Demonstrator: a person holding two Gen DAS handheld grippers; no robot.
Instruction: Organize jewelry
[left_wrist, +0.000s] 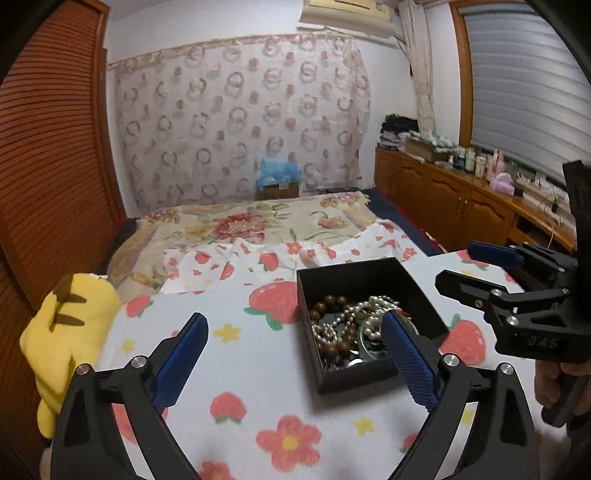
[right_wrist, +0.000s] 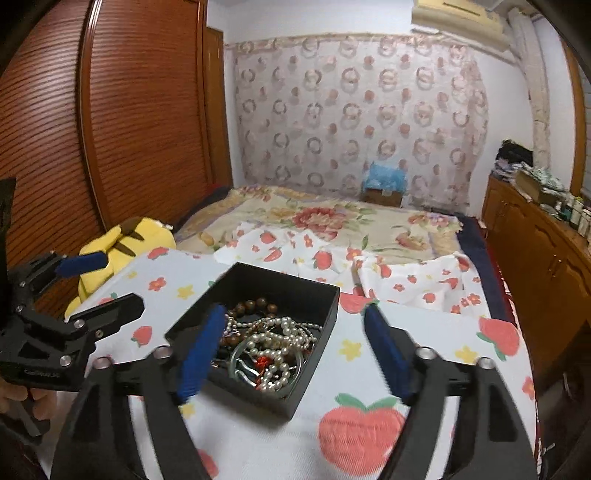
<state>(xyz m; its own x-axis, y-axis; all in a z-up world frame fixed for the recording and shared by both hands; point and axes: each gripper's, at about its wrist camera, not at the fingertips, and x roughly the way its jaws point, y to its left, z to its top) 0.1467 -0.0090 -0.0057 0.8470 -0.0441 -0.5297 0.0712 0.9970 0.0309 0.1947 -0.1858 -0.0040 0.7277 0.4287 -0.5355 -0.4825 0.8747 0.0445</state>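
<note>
We are holding 2 grippers over a strawberry-print cloth (left_wrist: 258, 369), both spread wide and grasping nothing. The left gripper (left_wrist: 295, 354) is sitting with its 2 blue pads apart, the right pad covering part of the black box (left_wrist: 369, 273) at 1 o'clock in the left view. In the right view the right gripper (right_wrist: 291, 347) is showing released too, its left pad overlapping the box's near-left wall. The box (right_wrist: 295, 288) is resting on the cloth, holding a tangle: white pearl strands (right_wrist: 277, 332), brown wooden beads (right_wrist: 258, 304), a pale green bangle (right_wrist: 240, 358). We are failing to separate the smaller pieces beneath. At 9 o'clock a yellow plush toy (left_wrist: 66, 332) is lying partly cut off.
</note>
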